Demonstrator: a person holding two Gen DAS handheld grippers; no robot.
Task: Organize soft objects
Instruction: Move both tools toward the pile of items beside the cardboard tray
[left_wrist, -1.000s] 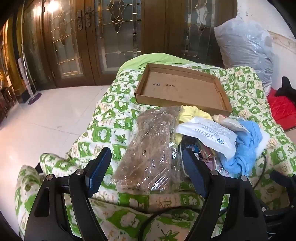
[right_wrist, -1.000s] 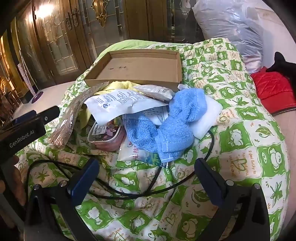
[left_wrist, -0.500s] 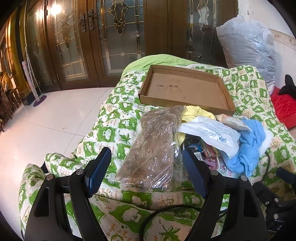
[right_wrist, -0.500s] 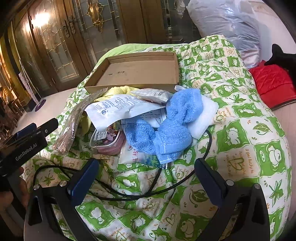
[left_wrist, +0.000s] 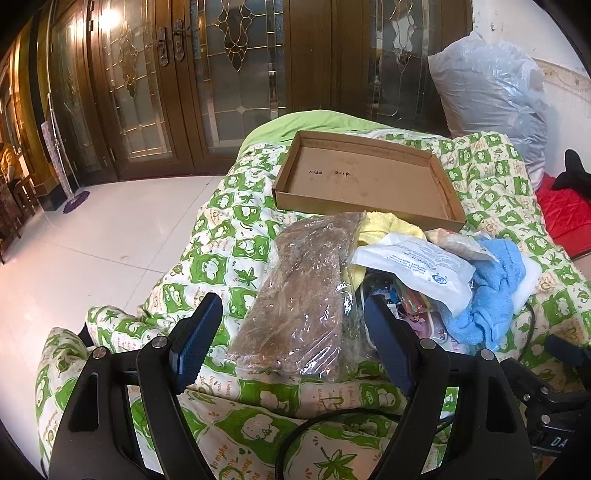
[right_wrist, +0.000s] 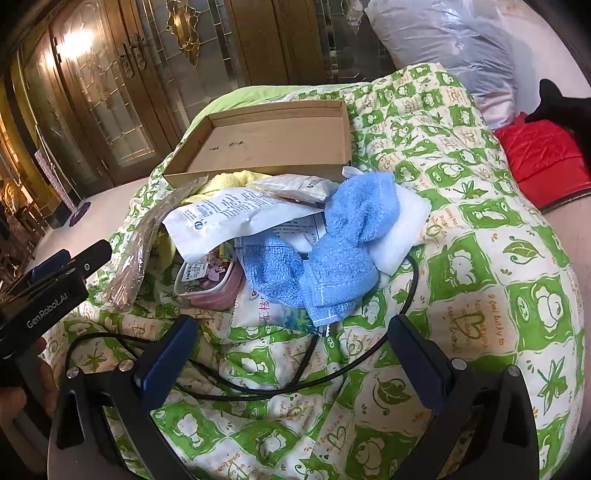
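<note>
A pile of soft things lies on a green-and-white quilt (left_wrist: 221, 236). Nearest my left gripper (left_wrist: 291, 336) is a clear bag of brown stuff (left_wrist: 303, 291); the jaws stand open on either side of its near end, not touching it. Beside the bag lie a yellow cloth (left_wrist: 384, 227), a white printed pouch (left_wrist: 417, 266) and a blue towel (left_wrist: 495, 295). An empty cardboard tray (left_wrist: 362, 181) sits behind the pile. My right gripper (right_wrist: 291, 354) is open above the quilt, short of the blue towel (right_wrist: 343, 243). The left gripper's body (right_wrist: 44, 291) shows at the left edge.
A black cable (right_wrist: 280, 384) loops over the quilt before the pile. A pink-lidded tub (right_wrist: 207, 277) and white cloth (right_wrist: 402, 229) sit among the things. A big plastic sack (left_wrist: 487, 96), red cushion (right_wrist: 539, 158), glass doors (left_wrist: 229, 81) and tiled floor (left_wrist: 92, 251) surround the bed.
The right wrist view has tilted and shifted a little, with the pile sitting slightly lower and nearer. The left gripper has stayed where it was. Both stay open.
</note>
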